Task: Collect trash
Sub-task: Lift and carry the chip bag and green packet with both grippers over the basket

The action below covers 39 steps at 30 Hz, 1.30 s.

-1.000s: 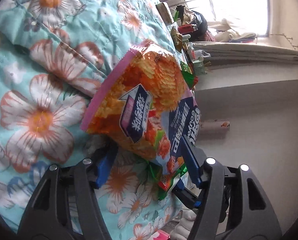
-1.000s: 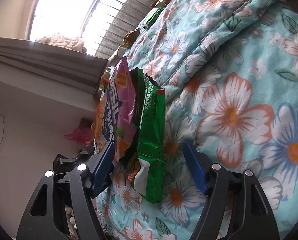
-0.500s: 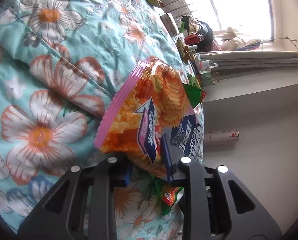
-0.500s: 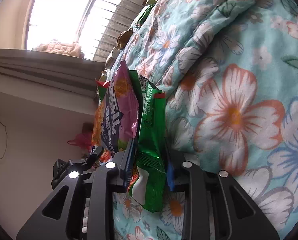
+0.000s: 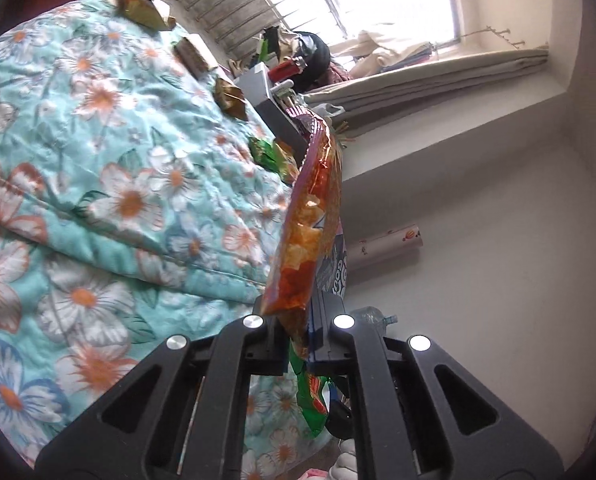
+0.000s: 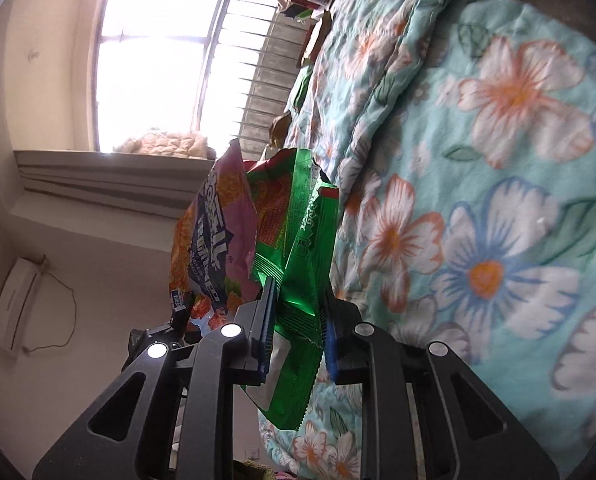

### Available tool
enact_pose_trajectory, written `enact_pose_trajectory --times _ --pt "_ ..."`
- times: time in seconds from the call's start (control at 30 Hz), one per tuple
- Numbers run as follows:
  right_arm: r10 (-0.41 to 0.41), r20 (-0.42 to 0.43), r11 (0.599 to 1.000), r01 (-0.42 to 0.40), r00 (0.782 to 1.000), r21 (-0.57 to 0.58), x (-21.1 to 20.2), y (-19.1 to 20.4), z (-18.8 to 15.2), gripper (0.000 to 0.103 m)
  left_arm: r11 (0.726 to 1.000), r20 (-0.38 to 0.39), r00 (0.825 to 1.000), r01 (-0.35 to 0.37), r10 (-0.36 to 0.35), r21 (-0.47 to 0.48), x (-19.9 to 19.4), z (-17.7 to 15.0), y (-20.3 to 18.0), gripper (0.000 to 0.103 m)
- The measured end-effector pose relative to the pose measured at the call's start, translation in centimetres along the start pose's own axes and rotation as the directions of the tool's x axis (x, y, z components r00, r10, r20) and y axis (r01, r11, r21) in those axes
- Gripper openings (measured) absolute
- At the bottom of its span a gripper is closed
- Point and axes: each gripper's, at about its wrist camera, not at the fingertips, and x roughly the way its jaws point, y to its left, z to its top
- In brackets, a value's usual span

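- Snack bag, orange and pink, stands edge-on between the fingers of our left gripper, which is clamped narrow on its lower end, lifted beside the bed.
- Our right gripper pinches a green wrapper the same way; the two packets hang just beside each other.
- Around us we see the floral quilt with gold wrappers and a small green packet lying near its far edge.
- Past them stands a cluttered grey desk under the window.
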Motion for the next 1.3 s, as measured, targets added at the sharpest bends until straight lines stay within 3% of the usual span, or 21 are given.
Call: enact_pose_trajectory --times 0.1,0.23,0.4,0.5,0.73,0.83,1.0,1.23,1.3 --pt "0.023 0.081 1.000 -0.023 0.996 -0.001 -4.1 -0.2 1.0 0.020 0.998 -0.053 0.998 0.036 -0.034 0.042 2.6 -1.1 -2.7 0.004" --pt "0.051 0.235 0.999 -0.053 0.971 0.000 -11.3 -1.0 2.3 0.015 0.990 -0.150 0.986 0.089 -0.072 0.110 7.4 -3.0 -6.7 0.004" --pt "0.050 0.408 0.998 -0.062 0.911 0.018 -19.9 -3.2 3.2 0.014 0.966 -0.278 0.953 0.178 -0.121 0.188 14.1 -6.1 -12.6 0.004" --pt "0.032 0.511 0.996 -0.073 0.859 0.060 -25.0 -5.6 3.3 0.013 0.950 -0.356 0.926 0.217 -0.127 0.225 18.5 -9.0 -15.9 0.004" --pt "-0.054 0.685 0.978 -0.100 0.727 0.183 -33.6 -12.5 3.4 0.011 0.926 -0.543 0.838 0.246 -0.056 0.285 29.9 -16.9 -20.8 0.004" --pt "-0.104 0.718 0.961 -0.116 0.688 0.250 -35.1 -16.1 3.5 0.011 0.925 -0.608 0.794 0.235 -0.005 0.299 34.9 -20.3 -21.7 0.004" --pt "-0.178 0.739 0.919 -0.159 0.649 0.361 -34.3 -21.9 4.1 0.011 0.945 -0.693 0.717 0.172 0.072 0.277 42.8 -24.6 -21.0 0.004" --pt "-0.316 0.729 0.863 -0.135 0.607 0.487 -35.6 -30.2 5.0 0.011 0.957 -0.742 0.636 0.020 0.211 0.289 52.1 -29.9 -17.5 0.005" --pt "-0.395 0.700 0.844 -0.065 0.595 0.532 -35.8 -32.6 5.1 0.015 0.947 -0.753 0.597 -0.031 0.275 0.321 54.5 -31.6 -16.0 0.018"
